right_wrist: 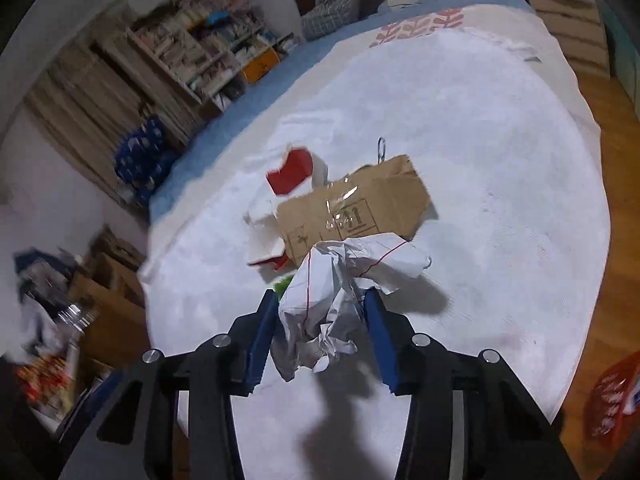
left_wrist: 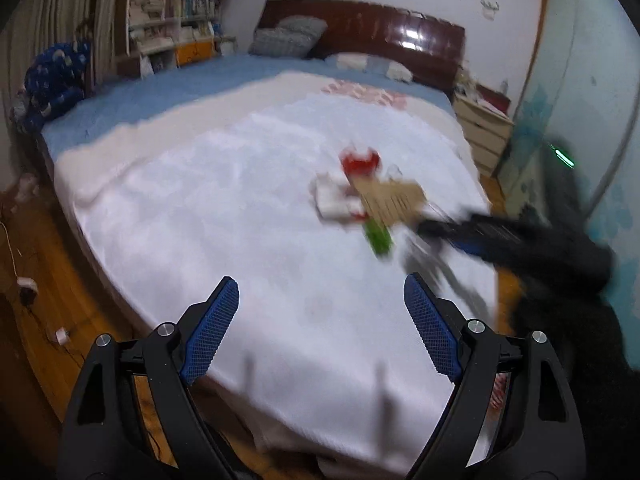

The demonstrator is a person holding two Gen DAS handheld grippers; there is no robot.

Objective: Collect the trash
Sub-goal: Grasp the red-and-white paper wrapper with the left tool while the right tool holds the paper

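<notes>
My right gripper (right_wrist: pixel 320 300) is shut on a crumpled white paper (right_wrist: pixel 332 288) with red lines, held above the white bedspread (right_wrist: pixel 500 160). Just beyond it lie a flat brown cardboard piece (right_wrist: pixel 360 208), a red and white carton (right_wrist: pixel 292 170) and torn white paper (right_wrist: pixel 264 216); a bit of green (right_wrist: pixel 285 282) peeks out under the paper. My left gripper (left_wrist: pixel 320 292) is open and empty over the bed's near edge. In the left wrist view the cardboard (left_wrist: pixel 394 200), red carton (left_wrist: pixel 360 162), a green item (left_wrist: pixel 378 236) and my right gripper (left_wrist: pixel 452 232) show blurred.
A red basket (right_wrist: pixel 612 396) stands on the wooden floor at the right. A bookshelf (right_wrist: pixel 208 52) and a dark headboard (left_wrist: pixel 380 28) with pillows (left_wrist: pixel 288 36) lie beyond. A cream nightstand (left_wrist: pixel 484 132) stands right of the bed. Cardboard boxes and clutter (right_wrist: pixel 100 300) sit at left.
</notes>
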